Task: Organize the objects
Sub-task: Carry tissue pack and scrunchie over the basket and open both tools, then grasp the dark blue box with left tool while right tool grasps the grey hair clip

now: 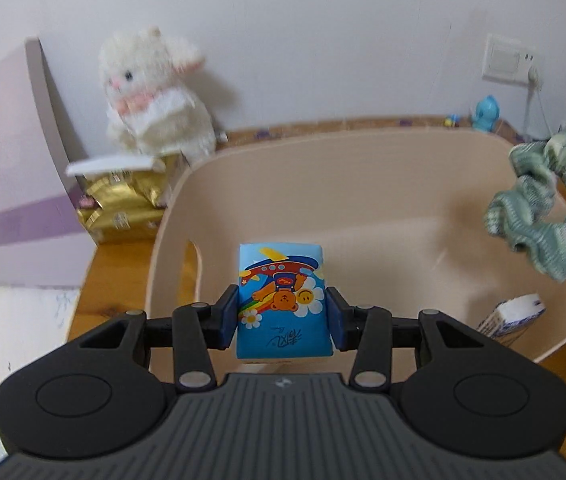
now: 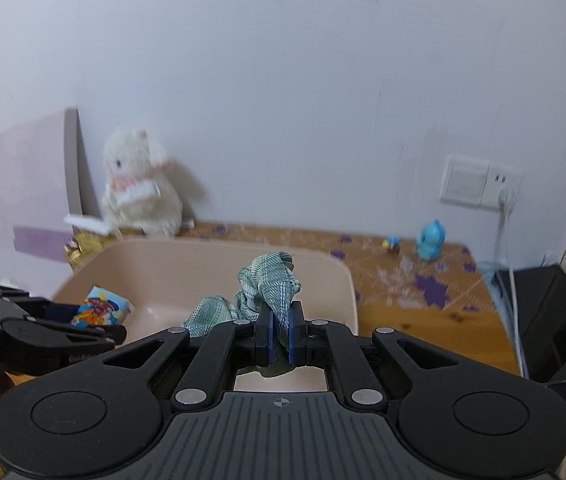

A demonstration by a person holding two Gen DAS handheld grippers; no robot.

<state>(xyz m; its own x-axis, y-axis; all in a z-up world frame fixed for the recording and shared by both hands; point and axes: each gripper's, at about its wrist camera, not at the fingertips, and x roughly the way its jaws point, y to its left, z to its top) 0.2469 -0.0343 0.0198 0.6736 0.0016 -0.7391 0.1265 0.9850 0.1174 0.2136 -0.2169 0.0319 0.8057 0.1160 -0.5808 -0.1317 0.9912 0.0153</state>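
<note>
Wooden desk [image 2: 423,312], beige bin [image 1: 363,184], white box [image 1: 511,314] inside

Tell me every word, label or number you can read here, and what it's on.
Blue tissue pack in the left gripper: handwritten script, upside down, unreadable.
Left gripper's side: embossed lettering, too blurred.
Gold packets: labels too small.
White box in the beige bin: print blurred.

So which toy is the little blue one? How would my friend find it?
Find the white wall socket plate with a plug in it. Just below, on the wooden tabletop by the wall, stands a small sky-blue plastic figurine, far smaller than the fluffy white plush bunny.
</note>
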